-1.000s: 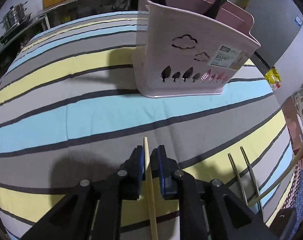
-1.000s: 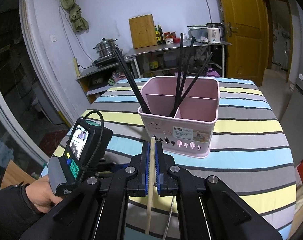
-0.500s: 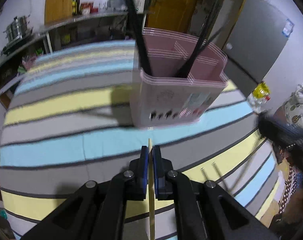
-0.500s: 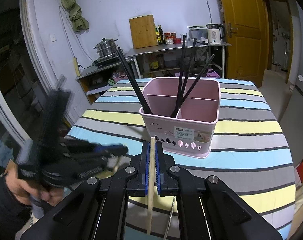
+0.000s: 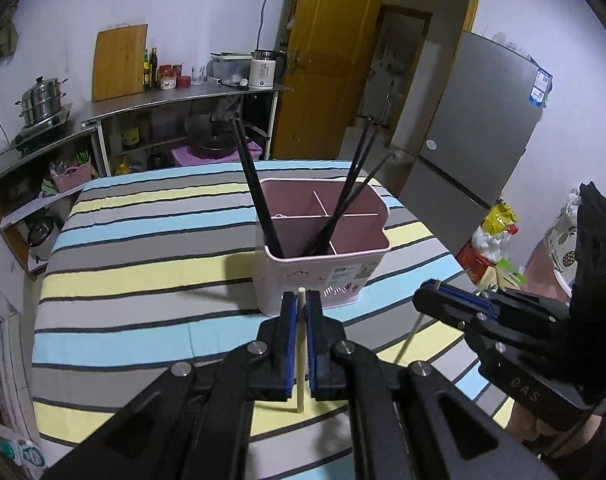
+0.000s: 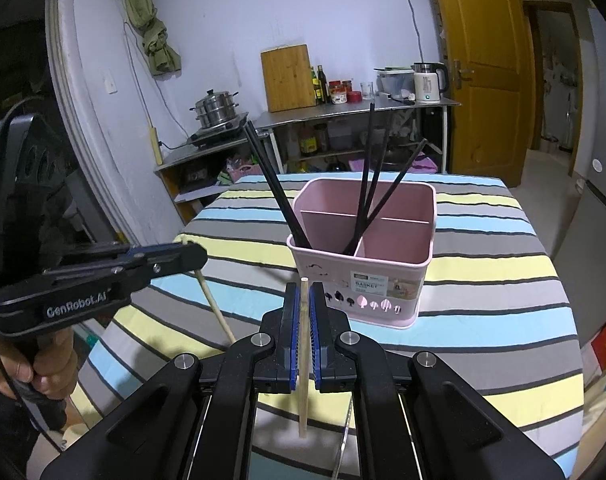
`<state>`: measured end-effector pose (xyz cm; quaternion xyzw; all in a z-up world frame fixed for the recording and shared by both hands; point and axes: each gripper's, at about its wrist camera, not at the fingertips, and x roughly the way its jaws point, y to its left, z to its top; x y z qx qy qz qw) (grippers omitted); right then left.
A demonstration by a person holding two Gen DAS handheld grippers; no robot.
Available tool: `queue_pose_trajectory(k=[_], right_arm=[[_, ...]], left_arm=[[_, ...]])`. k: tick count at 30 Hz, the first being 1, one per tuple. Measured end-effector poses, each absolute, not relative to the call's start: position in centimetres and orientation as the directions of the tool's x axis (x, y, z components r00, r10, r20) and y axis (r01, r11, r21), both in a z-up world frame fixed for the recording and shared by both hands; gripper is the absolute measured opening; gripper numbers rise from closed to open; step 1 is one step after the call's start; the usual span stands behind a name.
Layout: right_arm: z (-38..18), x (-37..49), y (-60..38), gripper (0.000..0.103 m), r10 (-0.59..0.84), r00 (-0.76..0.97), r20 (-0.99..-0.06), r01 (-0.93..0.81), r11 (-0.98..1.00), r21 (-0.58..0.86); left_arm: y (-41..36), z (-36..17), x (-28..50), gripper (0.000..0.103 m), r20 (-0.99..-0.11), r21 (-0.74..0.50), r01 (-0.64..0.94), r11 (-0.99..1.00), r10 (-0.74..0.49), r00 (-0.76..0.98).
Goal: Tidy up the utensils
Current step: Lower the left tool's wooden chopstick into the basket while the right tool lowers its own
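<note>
Both grippers clamped on wooden chopsticks: left gripper (image 5: 299, 312) on left chopstick (image 5: 300, 364), right gripper (image 6: 303, 304) on right chopstick (image 6: 304, 360). Advice: tip each upright over pink basket (image 5: 323, 268), clear black chopsticks (image 5: 255, 184), release into empty compartment.

Open striped counter (image 5: 143, 280) to the left of the pink basket (image 6: 387, 280), nothing standing there. Clear cloth also on the basket's right and behind it. Above the basket, black chopsticks (image 6: 275, 188) leaning out to the left and more (image 6: 377, 184) fanned over the middle, crowding any straight drop into the front compartments. Rear compartment freer. In front, left hand-held gripper (image 6: 199, 254) and right hand-held gripper (image 6: 303, 304) side by side, each with a wooden chopstick (image 6: 303, 360) jutting downward, narrowing the passage between them.
</note>
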<state>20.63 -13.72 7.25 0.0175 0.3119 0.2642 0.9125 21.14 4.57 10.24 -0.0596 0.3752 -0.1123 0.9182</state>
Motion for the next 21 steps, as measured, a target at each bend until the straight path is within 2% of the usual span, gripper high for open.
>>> queue_pose_trajectory(k=[21], right_arm=[[7.3, 18.6, -14.2, 0.005, 0.478, 0.679, -0.558, -0.469, 0.866, 0.172]], left_arm=[[3.9, 10.1, 18.2, 0.005, -0.677, -0.181, 0.159, 0.971, -0.24, 0.696]])
